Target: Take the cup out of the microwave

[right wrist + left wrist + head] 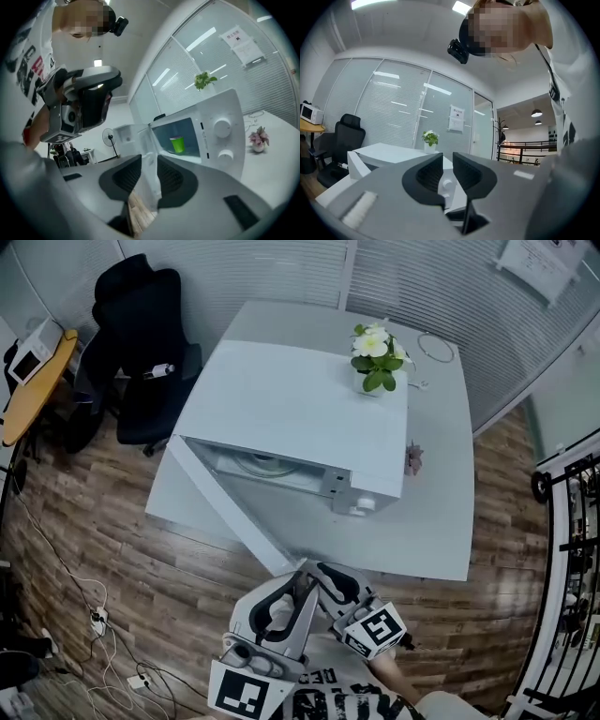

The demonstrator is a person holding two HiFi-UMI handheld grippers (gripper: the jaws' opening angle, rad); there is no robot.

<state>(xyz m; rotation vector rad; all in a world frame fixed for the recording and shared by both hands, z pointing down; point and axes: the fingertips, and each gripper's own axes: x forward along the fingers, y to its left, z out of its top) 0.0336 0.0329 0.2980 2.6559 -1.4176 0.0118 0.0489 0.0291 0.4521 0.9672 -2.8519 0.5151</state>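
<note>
A white microwave [300, 418] stands on the white table [431, 521], its door [230, 502] swung partly out toward me. In the right gripper view a green cup [177, 144] stands upright inside the lit cavity, left of the two knobs. My right gripper [330, 573] is at the door's free edge. There the door edge [149, 159] fills the gap between the jaws, so the gripper [149, 176] looks shut on it. My left gripper [292, 589] hangs just beside it, low and close to my body. Its jaws [447, 161] stand apart with nothing between them.
A potted plant [378, 357] sits on the microwave's top. A small pink flower [413, 457] and a cable loop [436, 348] lie on the table to the right. A black office chair [141, 343] stands at the far left, a black railing [572, 521] at the right.
</note>
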